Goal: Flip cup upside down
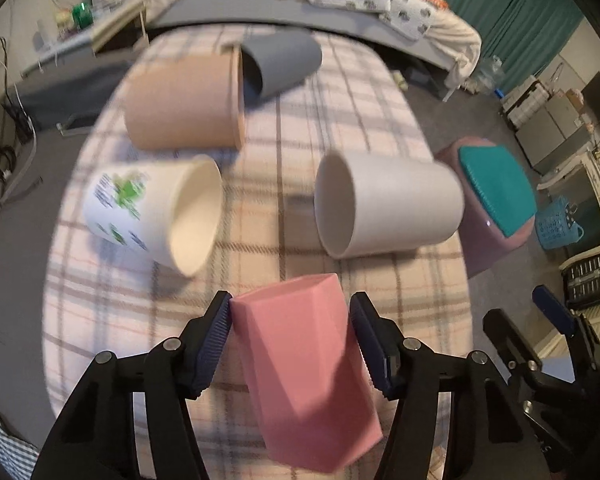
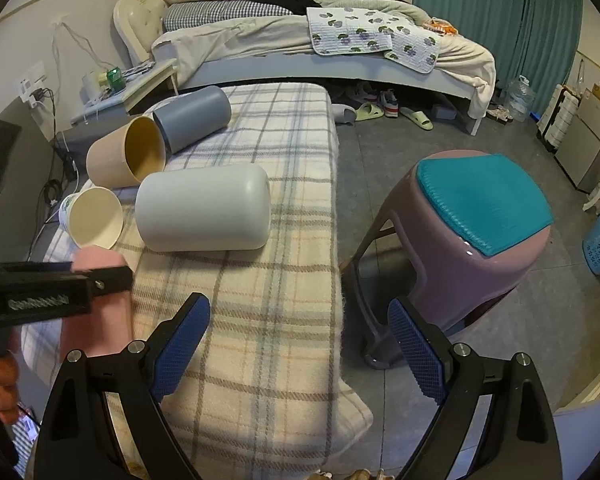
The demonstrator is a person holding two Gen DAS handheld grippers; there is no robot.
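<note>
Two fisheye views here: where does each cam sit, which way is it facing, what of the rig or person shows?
Left wrist: on the left gripper, facing down the plaid blanket; its fingers flank the pink cup.
Right wrist: on the open right gripper, facing the blanket's right edge, stool and bed; person's fingers low left.
Shared: white cup, pink cup, stool.

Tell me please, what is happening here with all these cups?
A person works with two handheld grippers over a plaid blanket. The left gripper is shut on a pink cup, held tilted above the blanket. The right gripper is open and holds nothing. Four other cups lie on their sides: white, tan, grey and a printed one.
</note>
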